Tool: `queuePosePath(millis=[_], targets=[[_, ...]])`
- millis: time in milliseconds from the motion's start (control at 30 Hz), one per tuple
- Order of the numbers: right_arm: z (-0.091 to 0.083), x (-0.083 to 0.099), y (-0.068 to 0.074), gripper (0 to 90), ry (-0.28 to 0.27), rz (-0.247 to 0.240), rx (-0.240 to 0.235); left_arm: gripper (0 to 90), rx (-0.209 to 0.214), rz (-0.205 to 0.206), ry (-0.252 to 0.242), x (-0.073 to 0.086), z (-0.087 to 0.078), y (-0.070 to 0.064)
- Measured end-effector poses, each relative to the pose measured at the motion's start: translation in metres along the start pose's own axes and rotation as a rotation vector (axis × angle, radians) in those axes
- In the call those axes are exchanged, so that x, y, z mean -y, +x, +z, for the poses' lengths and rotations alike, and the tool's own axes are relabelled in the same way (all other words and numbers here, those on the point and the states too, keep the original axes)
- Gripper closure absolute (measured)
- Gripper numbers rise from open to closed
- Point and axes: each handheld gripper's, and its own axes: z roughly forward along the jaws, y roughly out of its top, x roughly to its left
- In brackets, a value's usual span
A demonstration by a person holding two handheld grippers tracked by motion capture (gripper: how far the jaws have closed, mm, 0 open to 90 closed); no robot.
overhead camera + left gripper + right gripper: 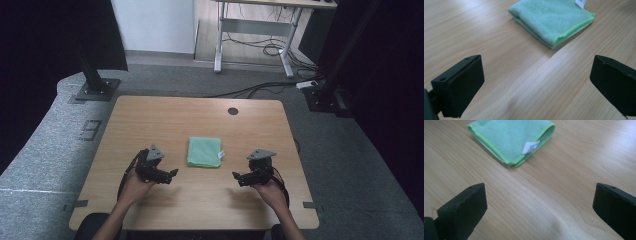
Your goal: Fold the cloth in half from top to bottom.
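A folded green cloth (204, 152) lies flat near the middle of the wooden table (165, 117), with a small white tag (221, 155) at its right edge. My left gripper (172, 174) rests low to the left of the cloth, open, jaws pointing right toward it. In the left gripper view the cloth (551, 21) lies ahead of the wide-apart jaws. My right gripper (235, 176) sits to the right of the cloth, open, pointing left. The right gripper view has the cloth (511, 138) and its tag (530, 146) beyond the empty jaws.
A round cable hole (233, 111) marks the table's far side. Black frame posts stand on base plates at the back left (97, 87) and back right (325, 95). A desk frame (255, 30) and floor cables (265, 87) lie beyond the table.
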Motion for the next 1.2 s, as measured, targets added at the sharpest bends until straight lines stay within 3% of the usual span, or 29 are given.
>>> queuePosePath(millis=[267, 533, 833, 1000, 1200], targets=[[-0.003, 0.015, 0.0, 0.0, -0.002, 0.016, 0.003, 0.0, -0.015, -0.01, 0.009, 0.022, -0.004, 0.002], [0.001, 0.032, -0.003, 0.0, 0.01, 0.041, 0.015, 0.0, -0.017, -0.031, 0.034, 0.04, 0.004, 0.001], [0.009, 0.049, -0.007, 0.0, 0.034, 0.059, 0.016, 0.0, -0.016, -0.054, 0.058, 0.049, 0.01, 0.004], [0.015, 0.056, -0.006, 0.0, 0.052, 0.068, 0.008, 0.0, -0.015, -0.05, 0.121, 0.052, 0.019, 0.002], [0.019, 0.059, -0.003, 0.0, 0.048, 0.055, 0.016, 0.0, -0.01, -0.062, 0.125, 0.051, 0.02, 0.002]])
